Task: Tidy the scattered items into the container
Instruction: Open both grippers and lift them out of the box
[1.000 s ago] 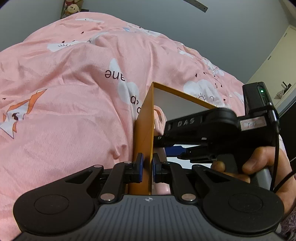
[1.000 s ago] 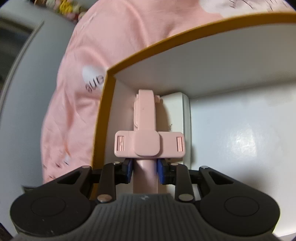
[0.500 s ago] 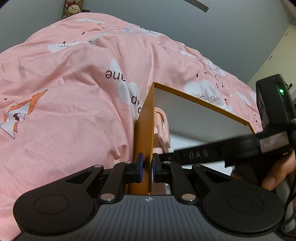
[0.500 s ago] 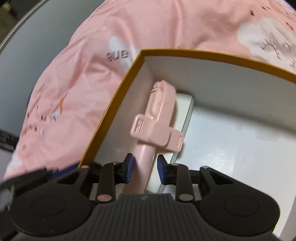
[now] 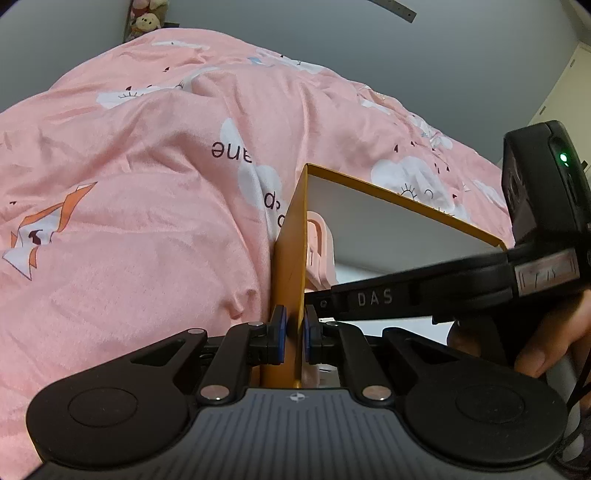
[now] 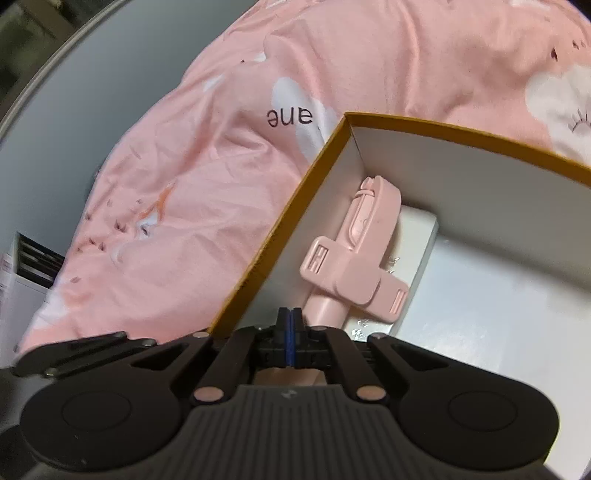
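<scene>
A pink cotton duvet printed with white clouds, orange foxes and dark lettering (image 5: pixel 155 206) fills the view from nine to two o'clock. Behind it stands a plain grey wall (image 5: pixel 424 74). At eleven o'clock sit small plush toys (image 5: pixel 146 16); at two o'clock, a cream cupboard door (image 5: pixel 570 88).
</scene>
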The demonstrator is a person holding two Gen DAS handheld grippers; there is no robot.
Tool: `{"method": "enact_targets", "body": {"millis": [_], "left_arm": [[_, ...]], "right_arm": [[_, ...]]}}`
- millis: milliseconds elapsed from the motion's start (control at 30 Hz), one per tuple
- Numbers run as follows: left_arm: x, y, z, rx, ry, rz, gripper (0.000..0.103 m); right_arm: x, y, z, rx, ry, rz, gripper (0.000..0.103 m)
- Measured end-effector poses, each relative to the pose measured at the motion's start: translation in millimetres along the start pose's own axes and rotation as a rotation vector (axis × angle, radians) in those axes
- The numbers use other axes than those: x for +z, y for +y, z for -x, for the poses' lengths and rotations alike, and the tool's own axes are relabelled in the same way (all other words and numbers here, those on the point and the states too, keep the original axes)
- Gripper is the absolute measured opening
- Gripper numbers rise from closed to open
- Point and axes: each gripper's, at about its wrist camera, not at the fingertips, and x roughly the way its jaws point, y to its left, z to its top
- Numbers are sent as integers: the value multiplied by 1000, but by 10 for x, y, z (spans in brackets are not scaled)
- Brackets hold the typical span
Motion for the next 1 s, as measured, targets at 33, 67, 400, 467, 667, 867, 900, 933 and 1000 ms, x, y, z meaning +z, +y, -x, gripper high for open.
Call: {"method": "enact_targets", "body": {"millis": [33,67,400,467,667,867,900,933,1000], "left_arm": [[2,6,1,-4,0,3,10],[5,1,1,-4,-1,2,10],[-69,-199,82,75,-53,-36,15],[-78,-213,131,81,-72,-30,15],[-147,-321,307,105,-146,-46,22],[-276,-486,473,128,-198,-75,29],[-306,-517,504,131,-208,-80,29],[-329,-544,530,131,-214,-84,29],[-380,-590,589,123,-222,-86,30]], "right_arm": [[-7,17,0,-6,-1,11,0],[-16,24,10,-9,-3,16,0],[-187,89,337,-111,-124,74,7],[-252,105,399,-150,-149,98,11],[-490,131,580,-288,-231,127,34],[-679,155,798,-298,-304,119,35],[-717,166,839,-300,-321,122,36],[-754,182,871,-305,-337,125,38],[-834,214,939,-319,-363,133,40]]}}
